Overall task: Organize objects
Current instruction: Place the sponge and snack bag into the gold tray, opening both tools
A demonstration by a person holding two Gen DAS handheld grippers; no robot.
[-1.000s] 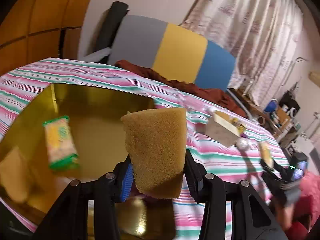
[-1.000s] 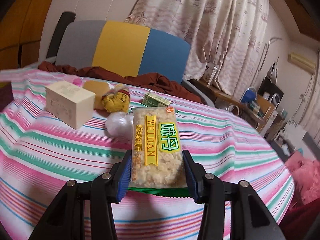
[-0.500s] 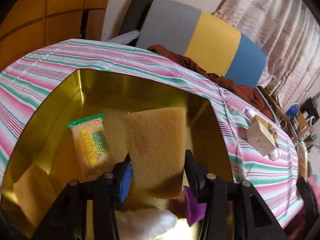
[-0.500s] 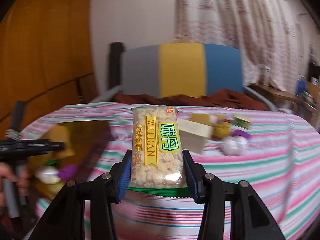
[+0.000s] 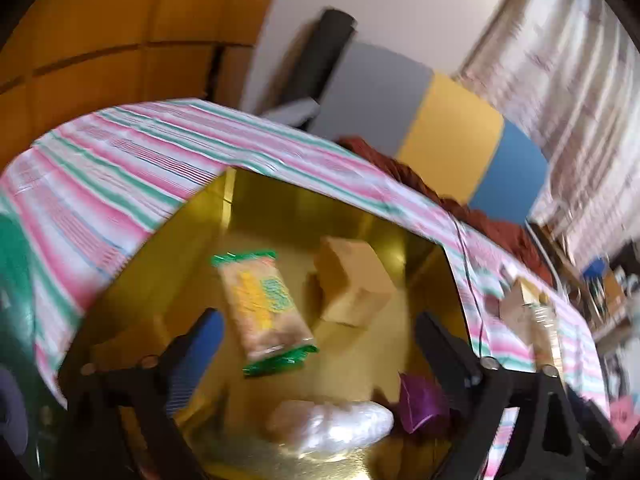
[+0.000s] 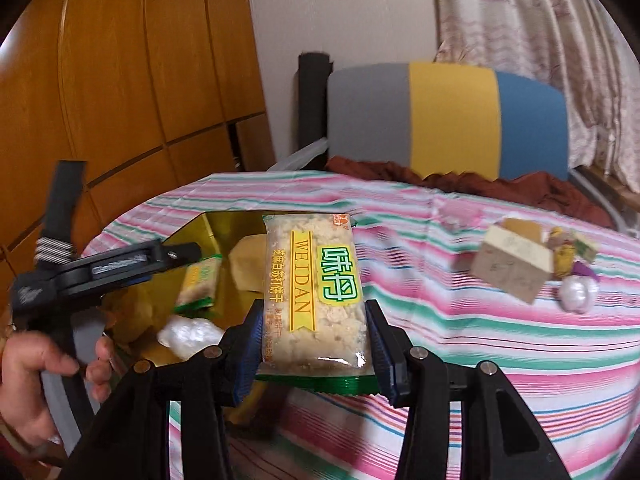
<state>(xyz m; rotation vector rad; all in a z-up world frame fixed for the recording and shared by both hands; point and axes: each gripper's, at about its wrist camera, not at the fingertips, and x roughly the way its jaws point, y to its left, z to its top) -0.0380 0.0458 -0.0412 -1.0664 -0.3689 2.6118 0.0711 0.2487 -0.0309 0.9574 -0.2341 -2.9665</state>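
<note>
My left gripper [image 5: 316,318] hangs over the gold box [image 5: 280,200]. Its jaws are opening wide and nothing is between them. The tan sponge [image 5: 352,280] lies loose in the box below, beside a cracker pack [image 5: 264,304], a white bag [image 5: 332,424] and a purple wrapper [image 5: 420,400]. My right gripper [image 6: 316,360] is shut on a second cracker pack [image 6: 316,292], held upright above the striped cloth just right of the gold box [image 6: 200,228]. The right wrist view shows the left gripper [image 6: 120,268] from the side, with a hand [image 6: 32,372] on its handle.
A beige carton [image 6: 512,264], a white ball [image 6: 578,296] and a small yellow toy [image 6: 564,256] sit on the striped tablecloth [image 6: 460,340] at the right. Behind the table stands a grey, yellow and blue chair back [image 6: 448,116] with brown cloth draped below it.
The left gripper opened wide and let go of the sponge, which now lies in the gold box. The right gripper swung left toward the box, still holding its cracker pack.
</note>
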